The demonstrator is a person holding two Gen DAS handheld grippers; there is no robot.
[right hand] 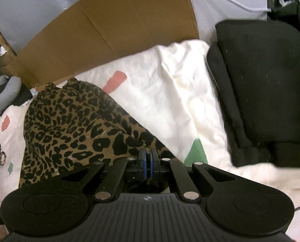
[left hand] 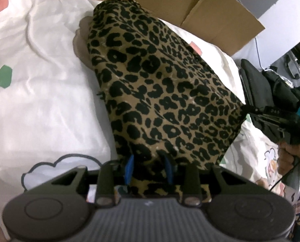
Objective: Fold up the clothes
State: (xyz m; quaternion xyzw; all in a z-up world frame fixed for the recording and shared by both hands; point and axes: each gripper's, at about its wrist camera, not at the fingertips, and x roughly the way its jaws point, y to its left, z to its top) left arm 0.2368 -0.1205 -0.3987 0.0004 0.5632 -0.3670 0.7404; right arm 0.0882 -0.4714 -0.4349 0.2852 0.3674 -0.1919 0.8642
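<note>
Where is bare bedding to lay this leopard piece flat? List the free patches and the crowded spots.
Free: white duvet left of the leopard garment; another open stretch between that garment and the folded black clothes. Crowded: the far edge along the cardboard box, and the black pile's side.

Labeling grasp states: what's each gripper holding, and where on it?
Both hold the leopard-print garment. The left gripper has fabric of its near edge bunched between its fingers; the right gripper pinches a corner of the same edge.
</note>
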